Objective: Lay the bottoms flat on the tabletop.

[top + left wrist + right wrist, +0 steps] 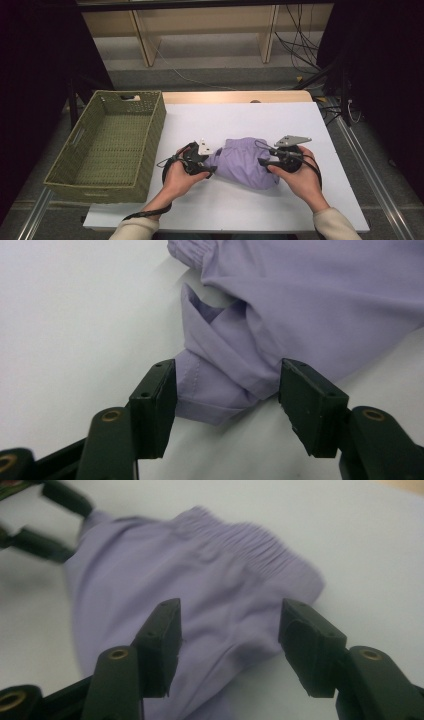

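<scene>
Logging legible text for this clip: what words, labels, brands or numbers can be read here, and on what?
None: no readable text in any view.
The purple garment shows no tag or print.
The woven basket, white table sheet and both grippers, left and right, carry no lettering.

A lilac garment (243,162) with a gathered elastic waistband lies crumpled in a loose heap on the white table, near its middle. A hemmed, folded corner (220,390) sticks out on one side.
</scene>
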The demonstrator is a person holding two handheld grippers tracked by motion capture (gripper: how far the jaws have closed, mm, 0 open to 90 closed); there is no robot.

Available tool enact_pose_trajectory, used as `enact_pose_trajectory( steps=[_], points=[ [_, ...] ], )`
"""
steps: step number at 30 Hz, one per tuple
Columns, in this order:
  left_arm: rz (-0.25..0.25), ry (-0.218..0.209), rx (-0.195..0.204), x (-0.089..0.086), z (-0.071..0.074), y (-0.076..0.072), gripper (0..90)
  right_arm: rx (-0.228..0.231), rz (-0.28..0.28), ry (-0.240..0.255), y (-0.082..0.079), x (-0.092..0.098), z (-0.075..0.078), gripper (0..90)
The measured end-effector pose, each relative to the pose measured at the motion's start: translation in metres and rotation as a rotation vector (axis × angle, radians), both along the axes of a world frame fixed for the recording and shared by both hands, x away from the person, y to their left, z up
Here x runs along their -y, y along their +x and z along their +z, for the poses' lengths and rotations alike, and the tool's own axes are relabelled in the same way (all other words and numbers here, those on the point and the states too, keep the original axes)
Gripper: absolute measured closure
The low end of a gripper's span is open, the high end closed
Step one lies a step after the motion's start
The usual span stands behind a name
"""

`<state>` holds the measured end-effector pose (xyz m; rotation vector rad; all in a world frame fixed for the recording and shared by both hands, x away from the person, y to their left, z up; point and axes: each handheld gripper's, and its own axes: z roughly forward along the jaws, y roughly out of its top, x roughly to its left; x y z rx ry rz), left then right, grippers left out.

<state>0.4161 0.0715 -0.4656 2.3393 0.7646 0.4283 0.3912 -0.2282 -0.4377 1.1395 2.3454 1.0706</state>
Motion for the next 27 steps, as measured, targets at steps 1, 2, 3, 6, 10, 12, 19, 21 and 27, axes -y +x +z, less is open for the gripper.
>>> enact_pose_trajectory(
  steps=[1,2,3,6,10,12,19,21,27],
  points=[
    [0.001,0.004,-0.002,0.000,-0.002,0.001,41.7,-0.010,0.018,-0.004,-0.004,-0.001,-0.002,43.6],
    [0.000,0.006,-0.005,0.000,-0.003,0.003,42.5,-0.021,0.032,-0.005,-0.008,-0.002,-0.004,43.5],
    [-0.003,0.009,-0.003,0.001,-0.005,0.004,43.6,-0.029,0.045,-0.001,-0.011,-0.004,-0.005,43.6],
    [-0.006,0.015,-0.002,0.003,-0.009,0.008,46.3,-0.033,0.103,0.002,-0.018,-0.016,-0.007,43.2],
    [-0.027,-0.001,-0.032,0.006,-0.012,0.013,49.5,-0.024,0.200,0.005,-0.020,-0.035,-0.012,42.4],
    [-0.034,-0.012,-0.047,0.007,-0.013,0.015,52.0,-0.025,0.215,-0.011,-0.018,-0.043,-0.017,44.0],
    [-0.065,-0.021,-0.076,0.011,-0.014,0.016,65.4,-0.009,0.234,-0.074,-0.011,-0.054,-0.027,65.8],
    [-0.063,-0.031,-0.086,0.013,-0.015,0.016,70.0,-0.014,0.234,-0.069,-0.009,-0.054,-0.027,71.2],
    [-0.073,0.010,-0.069,0.020,-0.013,0.009,84.0,-0.035,0.234,-0.052,-0.006,-0.051,-0.025,89.0]
  ],
)
